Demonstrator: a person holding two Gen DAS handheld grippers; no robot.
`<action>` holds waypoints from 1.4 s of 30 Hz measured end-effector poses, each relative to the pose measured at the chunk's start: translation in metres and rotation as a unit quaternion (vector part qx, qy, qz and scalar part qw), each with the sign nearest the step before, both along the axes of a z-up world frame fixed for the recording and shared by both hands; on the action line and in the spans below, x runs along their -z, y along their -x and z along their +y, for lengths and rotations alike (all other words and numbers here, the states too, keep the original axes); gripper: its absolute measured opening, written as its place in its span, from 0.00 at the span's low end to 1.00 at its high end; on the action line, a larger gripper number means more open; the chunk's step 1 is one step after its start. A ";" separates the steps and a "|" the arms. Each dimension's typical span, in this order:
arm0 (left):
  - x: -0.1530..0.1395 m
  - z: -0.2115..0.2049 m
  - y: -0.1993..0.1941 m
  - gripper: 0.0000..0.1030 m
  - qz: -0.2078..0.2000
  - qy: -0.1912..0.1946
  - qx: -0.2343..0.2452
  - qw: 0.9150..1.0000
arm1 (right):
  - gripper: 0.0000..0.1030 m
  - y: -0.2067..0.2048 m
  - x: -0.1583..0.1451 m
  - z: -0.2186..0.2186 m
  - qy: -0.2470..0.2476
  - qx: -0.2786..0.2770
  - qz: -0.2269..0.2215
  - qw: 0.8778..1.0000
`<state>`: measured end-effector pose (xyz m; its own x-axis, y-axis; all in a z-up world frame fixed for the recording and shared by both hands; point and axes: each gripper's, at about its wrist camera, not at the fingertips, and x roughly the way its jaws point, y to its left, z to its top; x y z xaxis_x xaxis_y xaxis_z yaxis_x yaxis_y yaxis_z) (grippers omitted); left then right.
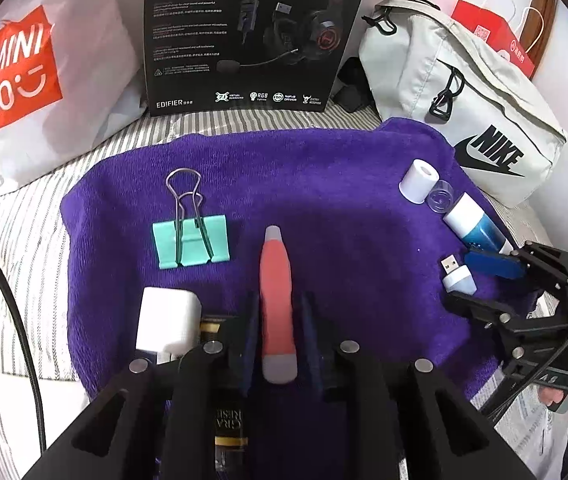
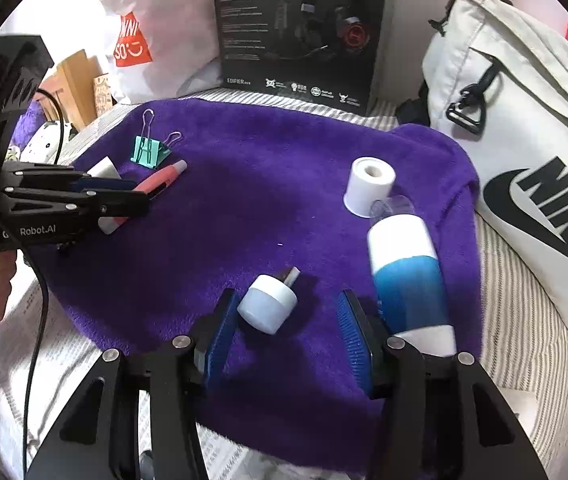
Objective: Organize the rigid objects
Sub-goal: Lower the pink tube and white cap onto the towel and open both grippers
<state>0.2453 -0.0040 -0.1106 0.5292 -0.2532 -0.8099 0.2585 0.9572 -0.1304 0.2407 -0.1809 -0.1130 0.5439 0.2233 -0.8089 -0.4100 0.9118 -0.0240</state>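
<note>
On the purple towel (image 1: 324,184) spread over a striped bed sheet (image 1: 23,240), items sit in two loose groups, so sorting looks partly done. Left group: green binder clip (image 1: 189,242), white charger block (image 1: 167,326), and the red-and-grey pen-like stick (image 1: 277,304). The left gripper (image 1: 277,332) has that stick between its jaws, nearly closed around it; the pads look in contact but the left wrist view doesn't settle whether the grip is loosening. A dark gold-lettered item (image 1: 227,428) lies under the gripper, mostly hidden.

Right group: white cap (image 2: 368,191), blue-and-white bottle (image 2: 408,280) with a clear cap at its top, and the white USB adapter (image 2: 269,306). The right gripper (image 2: 290,340) stands partly open, jaws either side of the adapter; the left pad is very near it, the right pad apart, nothing gripped.

Judgement: the stick and adapter seem about placed. Left to do: tidy spacing or alignment within each group; no container is visible. Bags and a headset box (image 1: 251,32) behind are clutter.
</note>
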 end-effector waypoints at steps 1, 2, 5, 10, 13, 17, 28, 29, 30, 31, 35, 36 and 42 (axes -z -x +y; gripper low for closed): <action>0.000 0.000 0.001 0.21 0.001 0.000 -0.002 1.000 | 0.49 0.002 -0.004 -0.003 -0.002 0.003 -0.003 1.000; -0.001 0.000 0.002 0.22 0.004 0.002 -0.005 1.000 | 0.49 0.004 -0.007 -0.006 -0.005 0.006 -0.005 1.000; -0.002 0.001 0.006 0.22 0.010 -0.002 -0.010 1.000 | 0.49 0.012 -0.018 -0.017 -0.019 0.020 -0.010 1.000; -0.016 0.002 0.022 0.23 -0.002 -0.007 -0.009 1.000 | 0.49 0.039 -0.038 -0.033 -0.033 0.029 -0.021 0.999; -0.025 0.003 0.035 0.24 -0.008 -0.004 -0.008 1.000 | 0.50 0.056 -0.046 -0.040 -0.042 0.027 -0.022 0.999; -0.039 0.003 0.057 0.42 -0.027 -0.006 -0.012 1.000 | 0.51 0.086 -0.046 -0.039 -0.038 0.005 -0.017 0.999; -0.039 -0.016 0.121 0.47 -0.033 -0.029 0.032 0.998 | 0.52 0.132 -0.004 -0.026 0.002 -0.060 0.012 0.998; -0.036 -0.015 0.125 0.47 -0.027 -0.025 0.033 0.999 | 0.52 0.131 -0.001 -0.024 0.009 -0.066 0.011 0.998; -0.034 -0.013 0.127 0.47 -0.020 -0.020 0.033 0.999 | 0.52 0.130 0.001 -0.022 0.017 -0.071 0.011 0.997; -0.031 -0.012 0.130 0.47 -0.014 -0.015 0.032 0.999 | 0.52 0.128 0.003 -0.020 0.027 -0.077 0.009 0.997; -0.024 -0.010 0.138 0.47 -0.005 -0.016 0.028 0.999 | 0.52 0.118 0.009 -0.012 0.056 -0.092 -0.002 0.994; -0.022 -0.009 0.139 0.47 -0.002 -0.015 0.028 0.999 | 0.53 0.116 0.009 -0.011 0.060 -0.096 -0.004 0.994; -0.014 -0.005 0.140 0.47 0.012 -0.011 0.025 1.000 | 0.54 0.104 0.012 0.003 0.052 -0.124 -0.009 0.991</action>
